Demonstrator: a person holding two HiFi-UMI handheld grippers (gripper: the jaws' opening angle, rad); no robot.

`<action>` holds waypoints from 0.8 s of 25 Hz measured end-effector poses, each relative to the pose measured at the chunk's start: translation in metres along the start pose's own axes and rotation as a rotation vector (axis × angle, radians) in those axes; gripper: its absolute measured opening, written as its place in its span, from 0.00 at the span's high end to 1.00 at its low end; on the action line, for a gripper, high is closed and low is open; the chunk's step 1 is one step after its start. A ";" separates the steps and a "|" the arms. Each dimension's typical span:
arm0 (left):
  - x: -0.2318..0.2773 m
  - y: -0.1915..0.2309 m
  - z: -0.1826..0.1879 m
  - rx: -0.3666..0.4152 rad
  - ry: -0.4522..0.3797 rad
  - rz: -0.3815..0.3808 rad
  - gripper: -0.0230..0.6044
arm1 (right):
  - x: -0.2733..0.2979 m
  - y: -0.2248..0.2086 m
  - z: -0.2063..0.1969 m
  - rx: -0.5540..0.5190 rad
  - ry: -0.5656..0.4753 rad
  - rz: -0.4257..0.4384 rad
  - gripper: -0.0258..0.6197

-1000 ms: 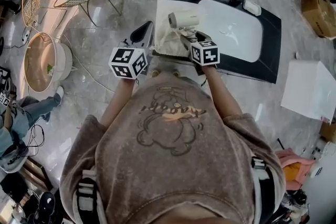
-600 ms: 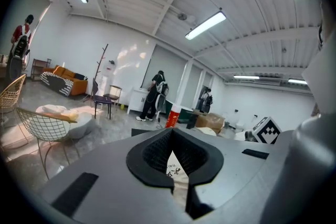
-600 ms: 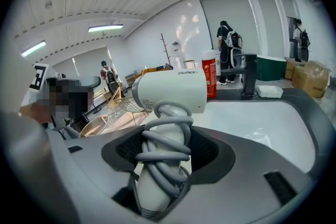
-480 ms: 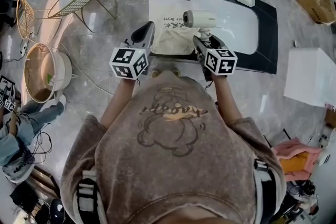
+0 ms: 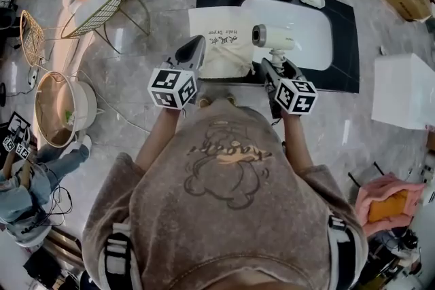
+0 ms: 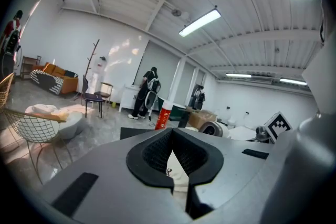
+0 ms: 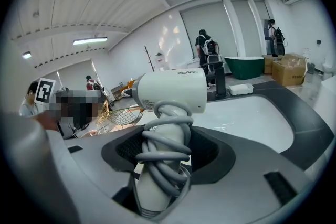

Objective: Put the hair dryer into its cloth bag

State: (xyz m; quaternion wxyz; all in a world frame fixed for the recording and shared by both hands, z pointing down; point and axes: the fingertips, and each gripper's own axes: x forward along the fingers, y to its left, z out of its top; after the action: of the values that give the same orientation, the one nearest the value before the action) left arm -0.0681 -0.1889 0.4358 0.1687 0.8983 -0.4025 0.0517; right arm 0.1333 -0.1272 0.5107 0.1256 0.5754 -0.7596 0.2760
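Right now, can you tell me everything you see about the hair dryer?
The hair dryer is white and looks like smooth plastic, with a round barrel on top and a handle below. Its grey cord is wound round the handle. The right gripper squeezes that handle and holds it upright in the air, over the front of the white sink. Nothing else touches it.
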 end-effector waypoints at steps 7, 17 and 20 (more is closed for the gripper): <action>0.009 -0.007 0.000 0.018 0.018 -0.053 0.93 | -0.004 -0.002 0.001 0.026 -0.020 0.002 0.58; 0.020 -0.006 -0.011 0.055 0.088 -0.112 0.67 | 0.000 -0.003 0.000 0.036 -0.016 0.010 0.58; 0.024 -0.005 -0.020 0.088 0.136 -0.138 0.59 | 0.000 -0.002 0.000 0.039 -0.017 0.012 0.58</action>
State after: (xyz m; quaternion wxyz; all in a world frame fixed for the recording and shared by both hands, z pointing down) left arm -0.0470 -0.1957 0.4591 0.1591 0.9248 -0.3248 0.1184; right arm 0.1348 -0.1277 0.5116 0.1061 0.5754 -0.7586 0.2866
